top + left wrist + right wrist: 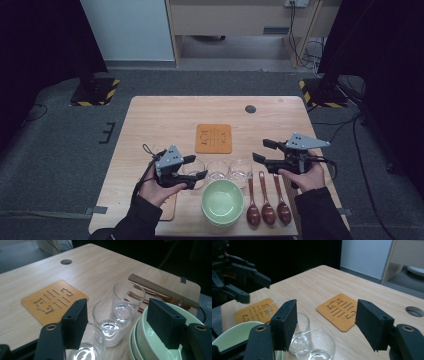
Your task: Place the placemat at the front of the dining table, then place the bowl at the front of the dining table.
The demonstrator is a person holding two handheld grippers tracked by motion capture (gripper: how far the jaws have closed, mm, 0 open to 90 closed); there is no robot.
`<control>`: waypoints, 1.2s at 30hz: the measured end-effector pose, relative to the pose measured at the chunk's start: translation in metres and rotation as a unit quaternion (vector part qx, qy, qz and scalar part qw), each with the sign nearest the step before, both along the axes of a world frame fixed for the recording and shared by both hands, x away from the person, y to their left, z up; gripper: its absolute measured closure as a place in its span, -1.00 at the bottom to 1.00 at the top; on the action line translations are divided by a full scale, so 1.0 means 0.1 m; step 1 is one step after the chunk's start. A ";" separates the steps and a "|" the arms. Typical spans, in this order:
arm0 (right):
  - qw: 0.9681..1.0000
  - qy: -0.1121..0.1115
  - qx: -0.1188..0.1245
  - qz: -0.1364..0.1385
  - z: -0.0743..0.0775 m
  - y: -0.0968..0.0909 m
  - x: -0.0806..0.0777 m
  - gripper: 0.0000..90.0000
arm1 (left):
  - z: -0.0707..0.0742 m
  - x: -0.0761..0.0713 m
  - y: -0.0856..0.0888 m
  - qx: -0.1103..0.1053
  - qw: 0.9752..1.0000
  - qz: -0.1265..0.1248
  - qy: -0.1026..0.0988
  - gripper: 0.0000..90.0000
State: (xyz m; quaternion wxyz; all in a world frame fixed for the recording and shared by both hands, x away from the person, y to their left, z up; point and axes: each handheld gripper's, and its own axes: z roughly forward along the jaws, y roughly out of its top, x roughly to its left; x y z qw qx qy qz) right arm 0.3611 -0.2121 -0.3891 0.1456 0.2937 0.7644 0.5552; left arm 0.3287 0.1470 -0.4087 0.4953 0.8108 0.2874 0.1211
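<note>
A person sits at a wooden table (150, 120) with a gripper in each hand. The left gripper (194, 173) hovers with jaws wide over the leftmost of three empty glasses (218, 170) in a row. The right gripper (263, 150), also wide open and empty, hangs above three brown spoons (267, 200) at the near right. A stack of green bowls (222, 202) sits near centre; an orange mat (214, 138) lies beyond. Nothing looks grasped yet. A likely next move is lowering the left jaws around that glass.
</note>
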 end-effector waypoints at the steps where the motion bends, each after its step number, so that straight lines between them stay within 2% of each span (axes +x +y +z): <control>1: 1.000 0.000 0.000 0.004 -0.01 0.02 -0.01 -0.22 | -0.01 -0.01 -0.02 0.002 1.000 -0.002 0.002 -0.25; 10: 0.999 0.020 -0.021 0.030 -0.12 0.14 -0.08 -0.18 | -0.09 -0.01 -0.10 0.024 1.000 -0.011 0.012 -0.18; 18: 0.997 0.042 -0.036 0.053 -0.27 0.26 -0.09 -0.08 | -0.20 -0.04 -0.19 0.051 0.998 -0.019 0.029 -0.09; 24: 0.995 0.054 -0.031 0.072 -0.32 0.32 -0.12 0.01 | -0.25 -0.06 -0.28 0.068 0.997 -0.029 0.031 -0.03; 33: 0.992 0.072 -0.043 0.095 -0.41 0.40 -0.15 0.18 | -0.32 -0.07 -0.35 0.089 0.995 -0.034 0.043 0.16; 36: 0.991 0.077 -0.035 0.101 -0.42 0.41 -0.16 0.23 | -0.33 -0.08 -0.39 0.095 0.994 -0.037 0.046 0.23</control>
